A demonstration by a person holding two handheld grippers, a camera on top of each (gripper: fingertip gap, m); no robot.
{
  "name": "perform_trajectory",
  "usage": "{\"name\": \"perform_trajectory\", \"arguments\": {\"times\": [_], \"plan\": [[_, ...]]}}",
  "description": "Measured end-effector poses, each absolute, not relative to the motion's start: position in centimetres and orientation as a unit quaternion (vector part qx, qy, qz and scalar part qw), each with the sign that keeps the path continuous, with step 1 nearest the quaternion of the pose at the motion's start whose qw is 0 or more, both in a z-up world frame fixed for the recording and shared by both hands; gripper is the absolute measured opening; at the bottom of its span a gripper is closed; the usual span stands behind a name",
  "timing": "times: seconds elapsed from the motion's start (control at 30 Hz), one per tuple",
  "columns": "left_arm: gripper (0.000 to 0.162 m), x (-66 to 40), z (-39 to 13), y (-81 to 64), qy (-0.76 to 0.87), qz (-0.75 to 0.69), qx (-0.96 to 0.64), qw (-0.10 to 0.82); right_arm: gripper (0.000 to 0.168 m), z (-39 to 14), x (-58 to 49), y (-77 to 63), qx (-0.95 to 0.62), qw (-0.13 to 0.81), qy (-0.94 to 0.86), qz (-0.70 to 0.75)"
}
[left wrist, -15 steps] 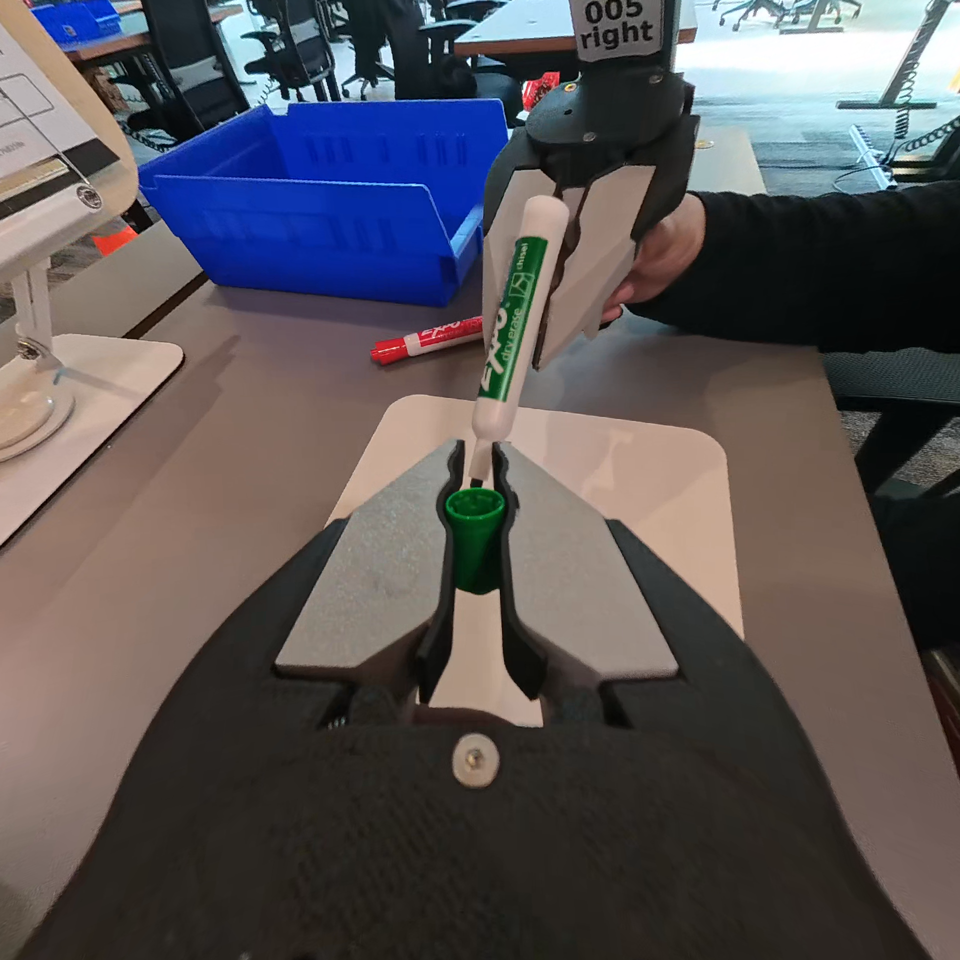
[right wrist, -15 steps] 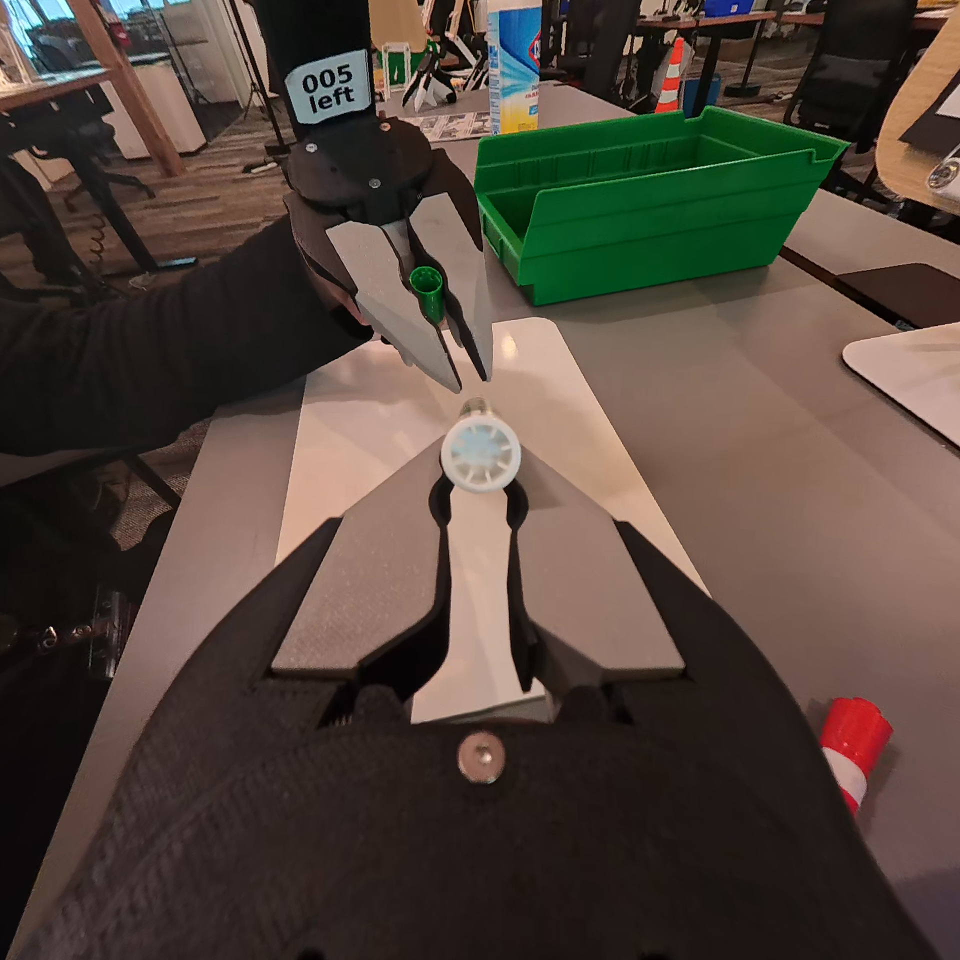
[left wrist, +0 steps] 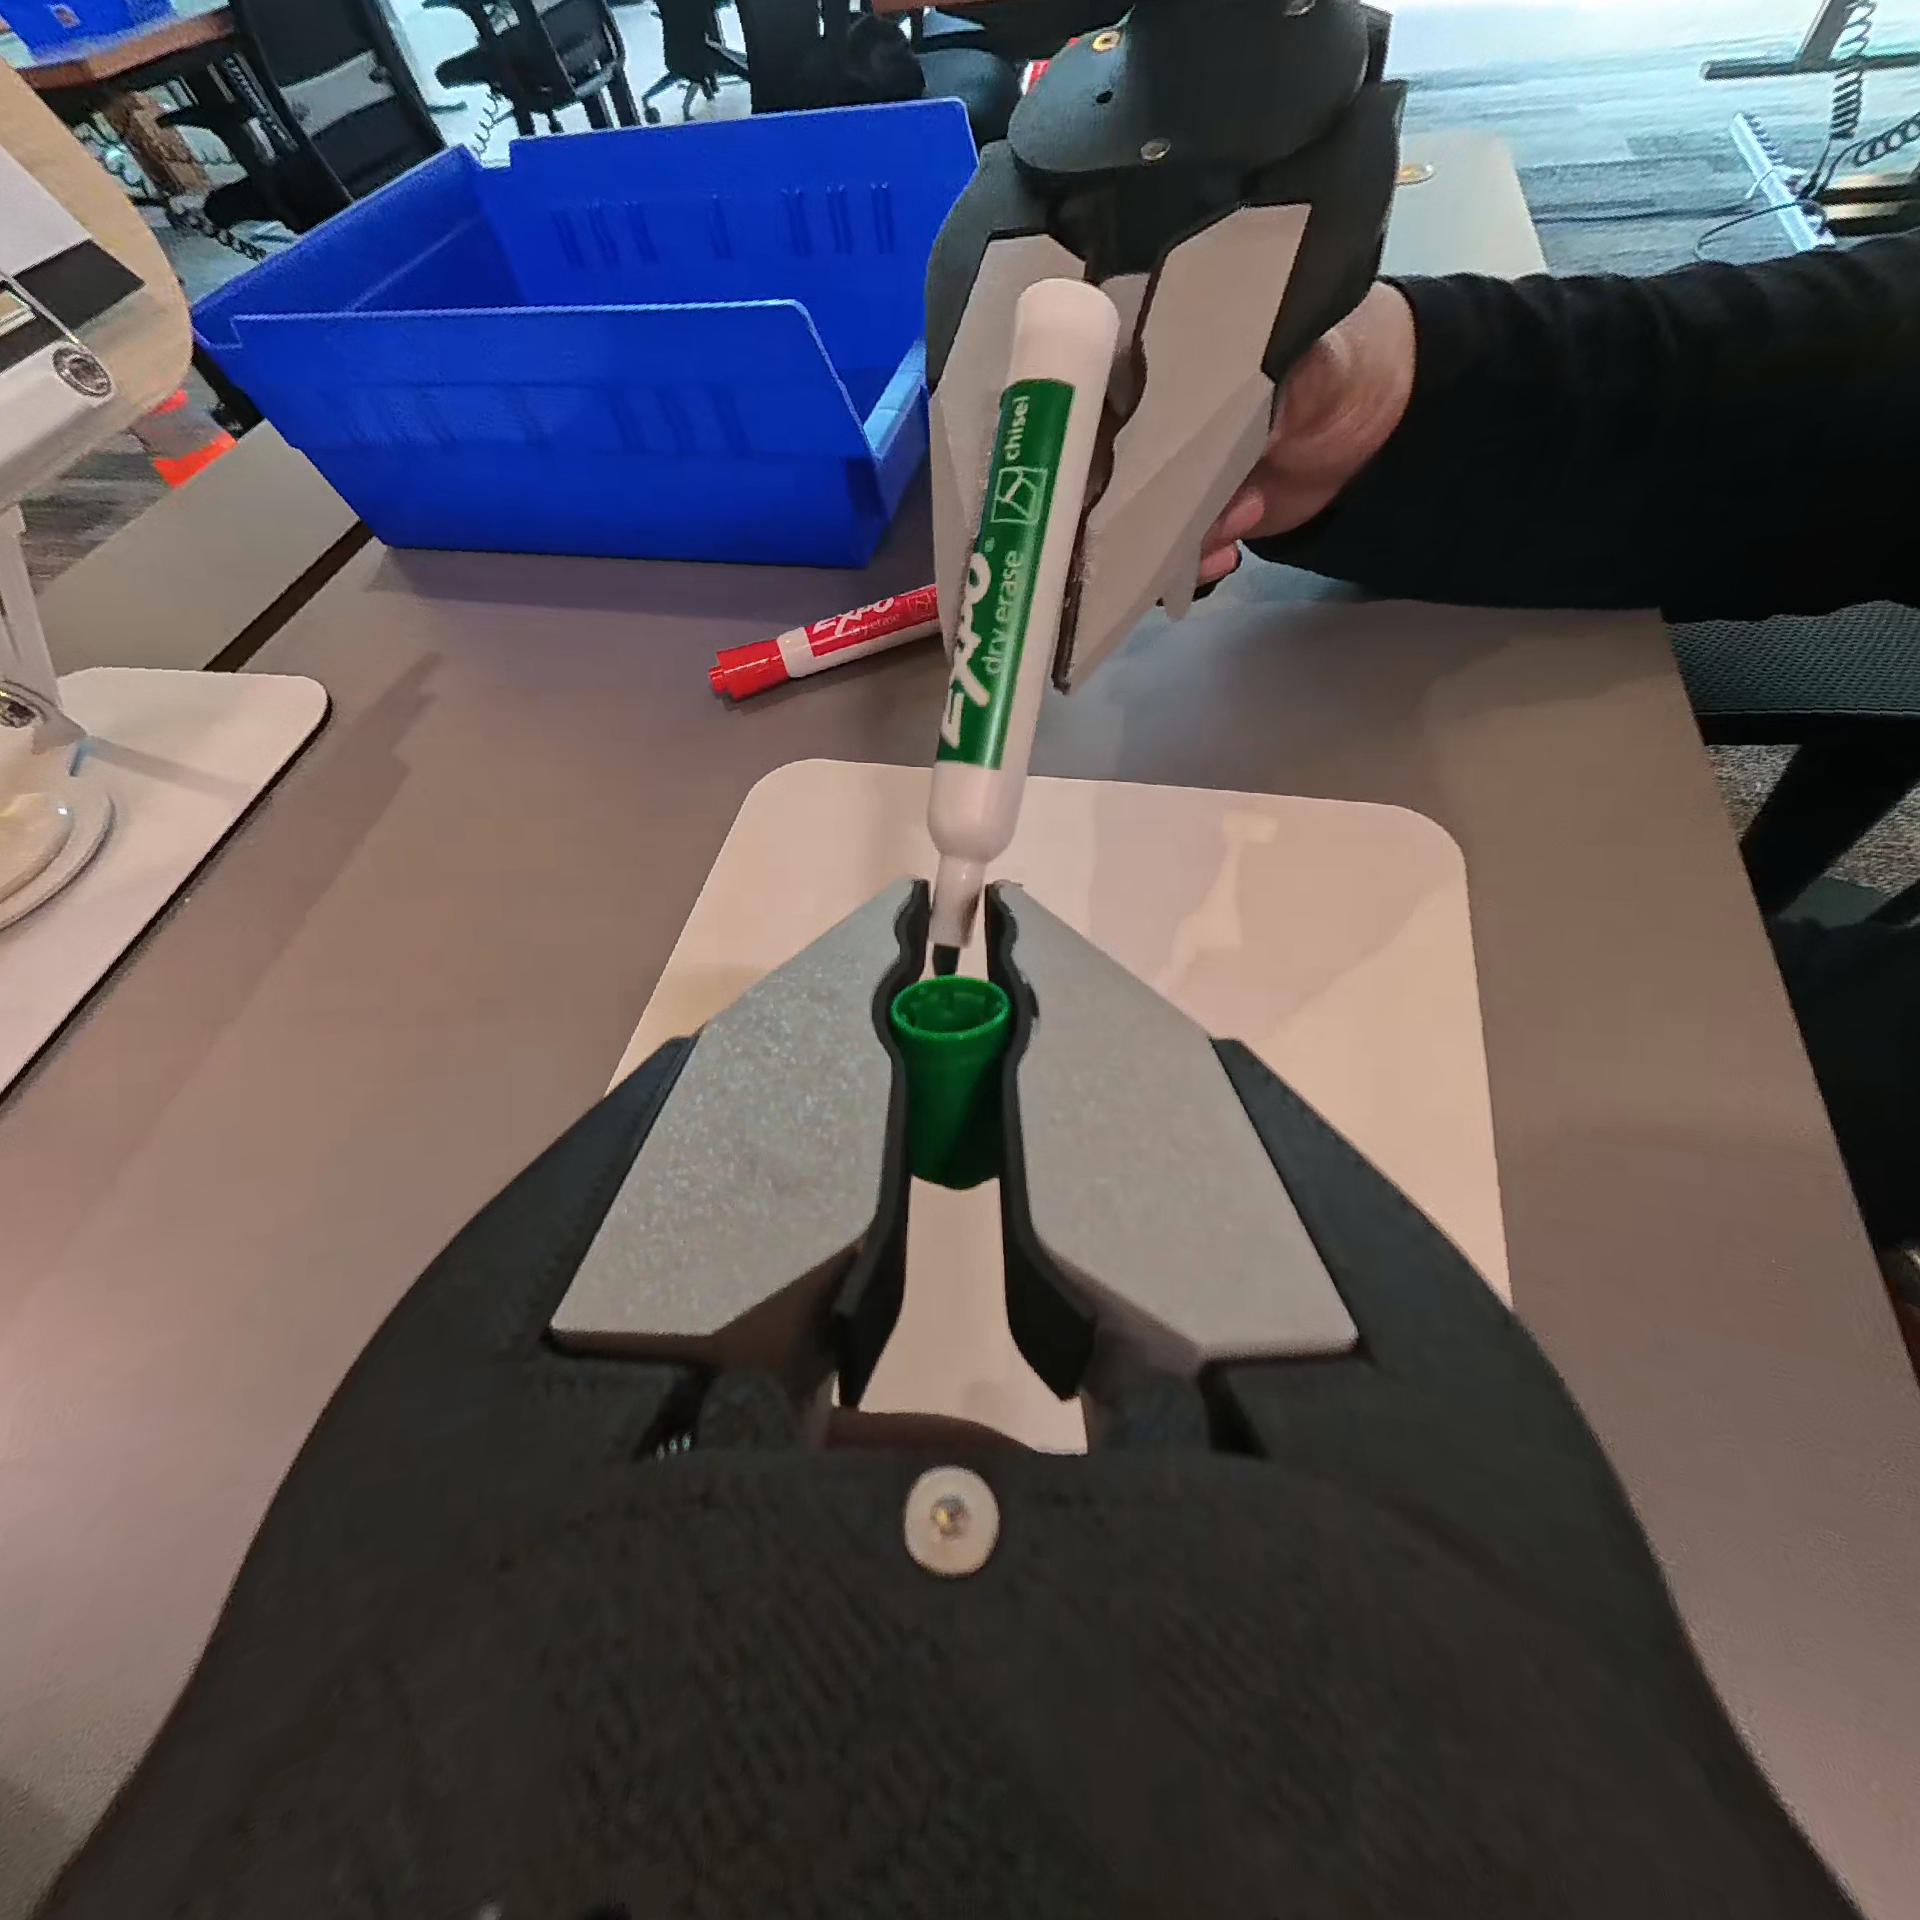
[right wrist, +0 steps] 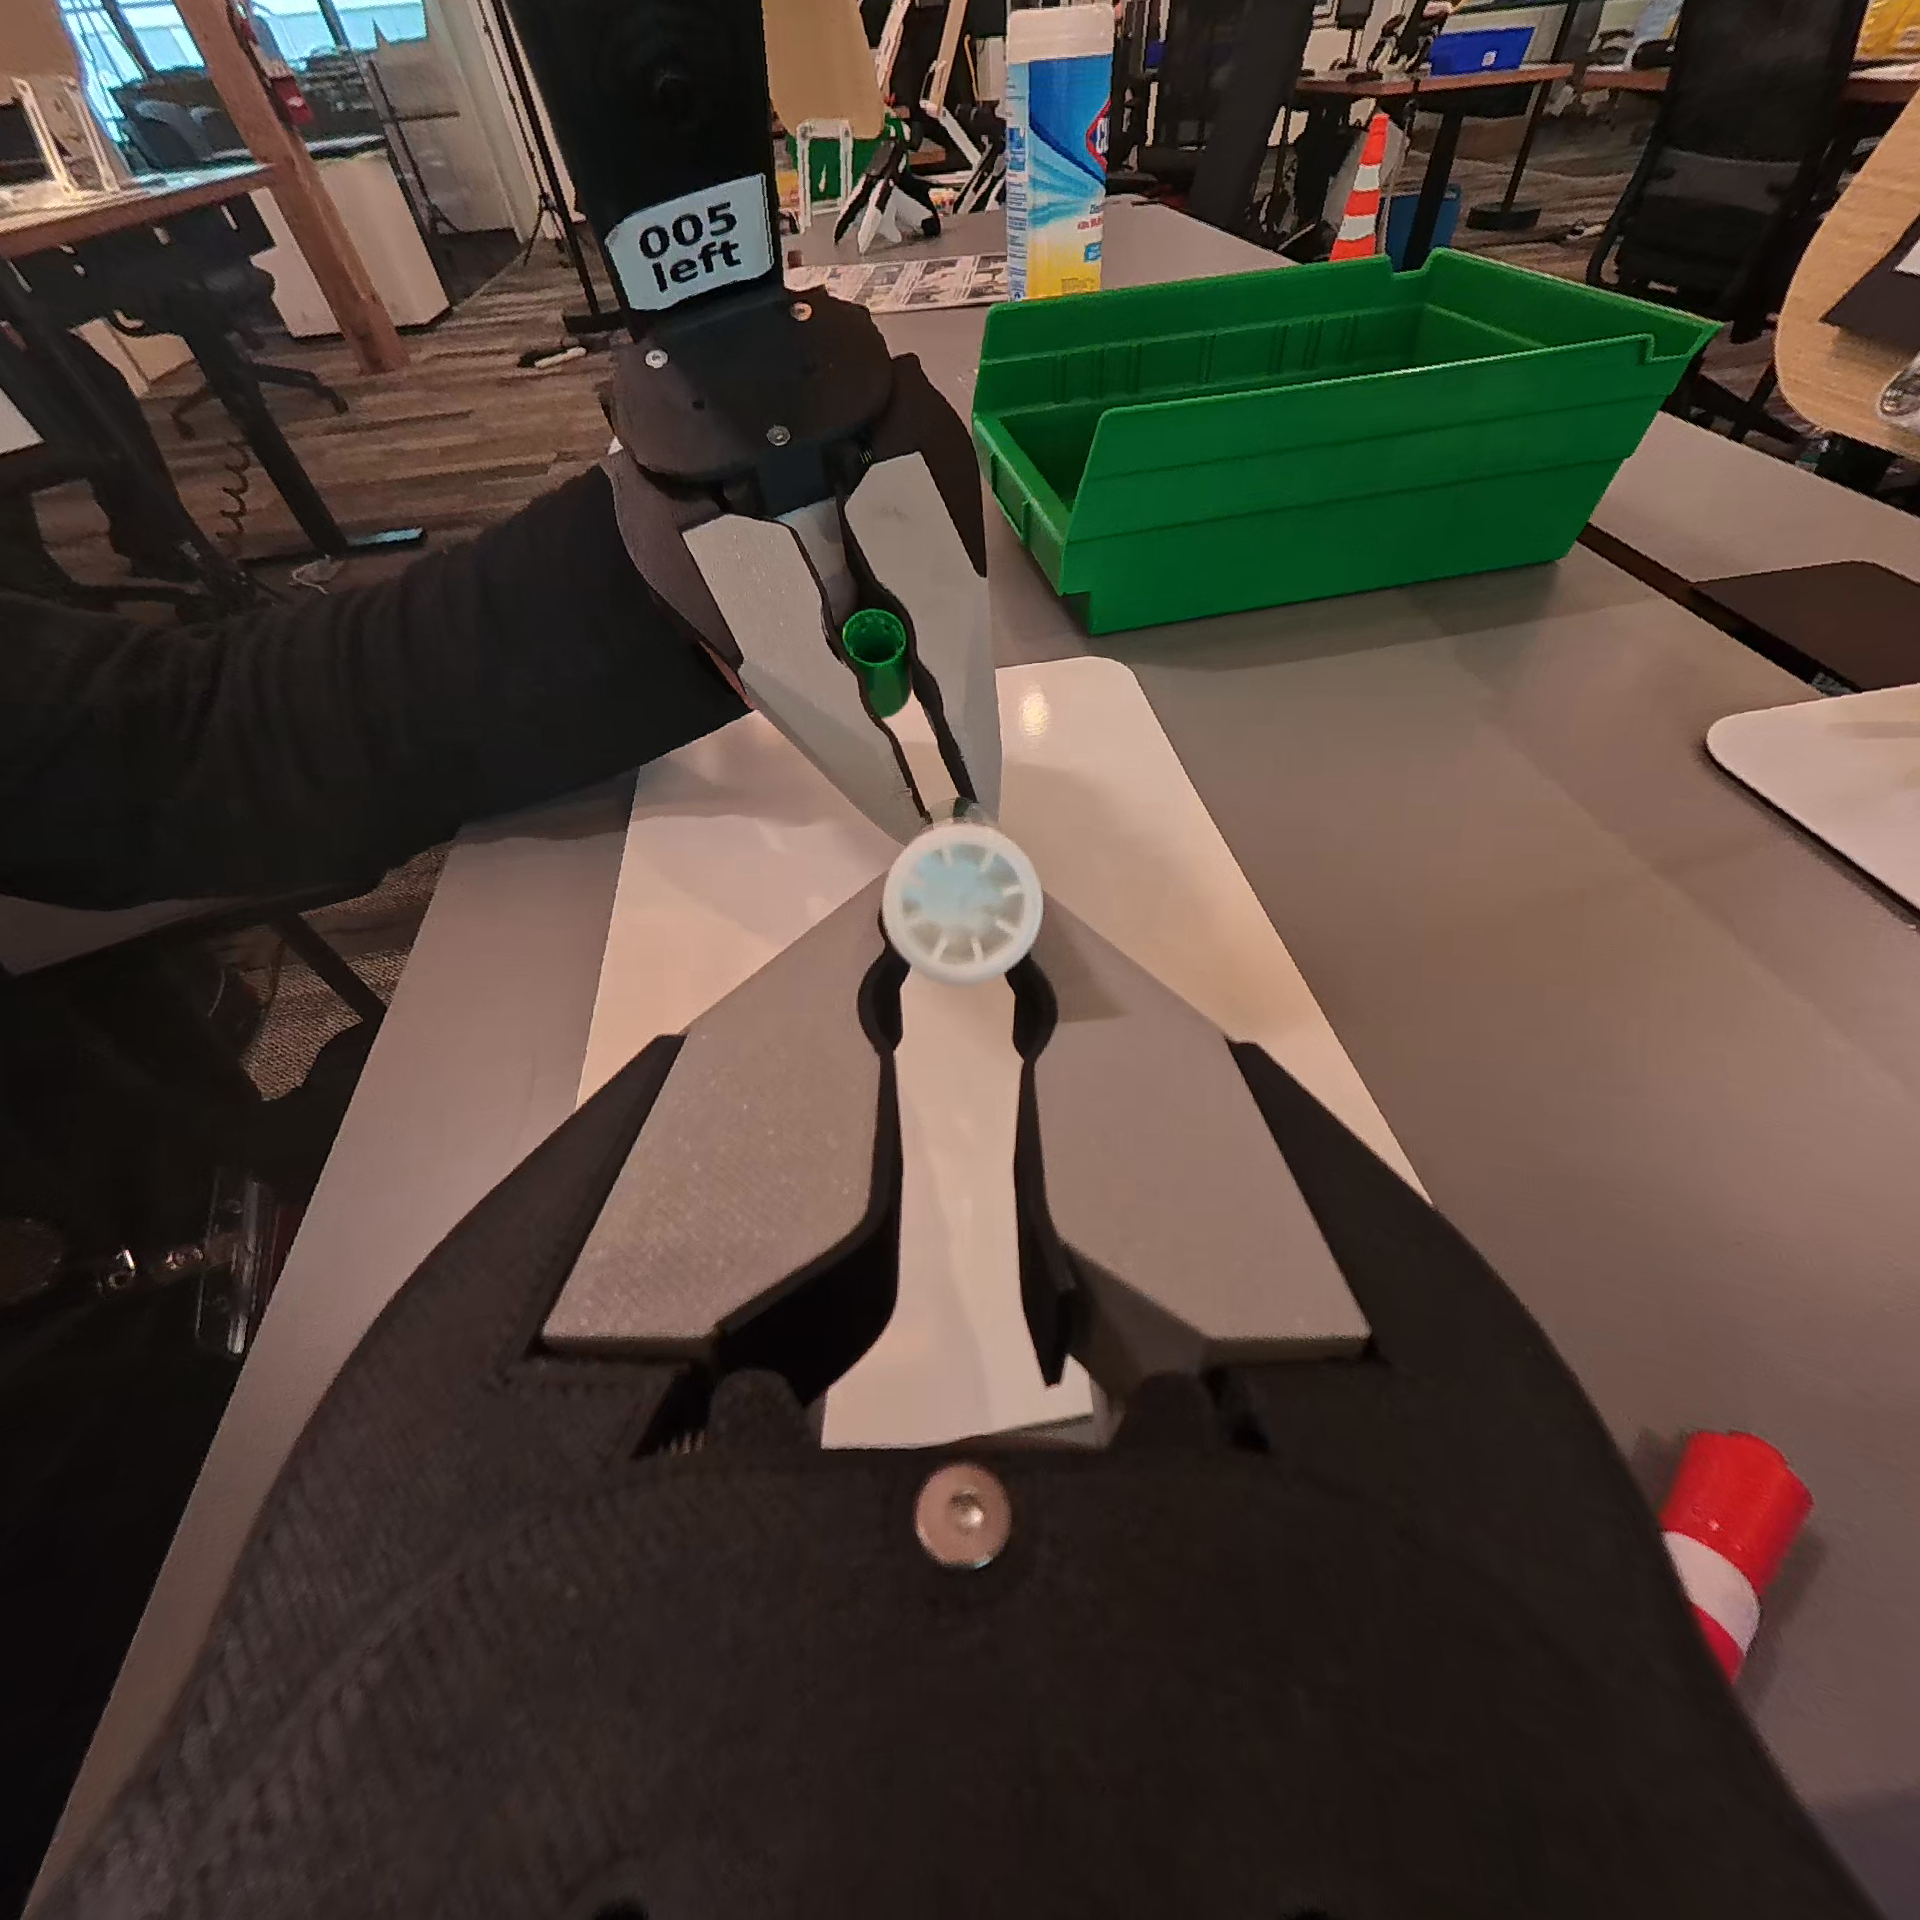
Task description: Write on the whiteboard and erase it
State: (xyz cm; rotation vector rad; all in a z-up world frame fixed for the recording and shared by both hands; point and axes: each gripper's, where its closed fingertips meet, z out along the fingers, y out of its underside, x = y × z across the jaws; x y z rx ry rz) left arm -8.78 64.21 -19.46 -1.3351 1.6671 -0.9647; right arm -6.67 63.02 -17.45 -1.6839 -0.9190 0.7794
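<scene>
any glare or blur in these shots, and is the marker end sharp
Right wrist view: ceiling-light glare spots on the glossy white whiteboard; the white ribbed end of the green marker is close and slightly soft. Left wrist view: marker barrel and green cap sharp, soft reflections on the board, wide-angle bending at the edges.

Blue bin (left wrist: 582,343), green bin (right wrist: 1320,447), wipes canister (right wrist: 1055,145) on grey table (left wrist: 312,987).

glossy whiteboard (left wrist: 1299,935), matt plastic cap (left wrist: 951,1081)

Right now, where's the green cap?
The green cap is pinched in the left gripper, open end up, above the whiteboard. The right gripper's green marker tip is just above it.
</scene>
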Motion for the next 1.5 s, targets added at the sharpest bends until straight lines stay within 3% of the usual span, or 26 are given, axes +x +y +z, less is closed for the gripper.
{"name": "perform_trajectory", "arguments": {"times": [0.6, 0.8, 1.33, 1.5], "plan": [[0.008, -8.1, -18.4, 63.2, 0.655, -0.398, -0.506, 0.396, 0.009, -17.2, -6.4, 62.3, -0.685, 0.503, -0.378, 0.368], [0.008, -8.0, -18.7, 62.1, 0.675, -0.395, -0.489, 0.387, 0.023, -18.4, -7.4, 61.9, -0.691, 0.469, -0.388, 0.39], [0.009, -7.7, -18.6, 61.3, 0.684, -0.396, -0.473, 0.389, 0.02, -18.3, -8.8, 61.5, -0.679, 0.464, -0.385, 0.42], [0.009, -7.6, -18.8, 61.1, 0.689, -0.389, -0.471, 0.391, 0.028, -18.1, -9.1, 61.3, -0.674, 0.455, -0.377, 0.442]]}}
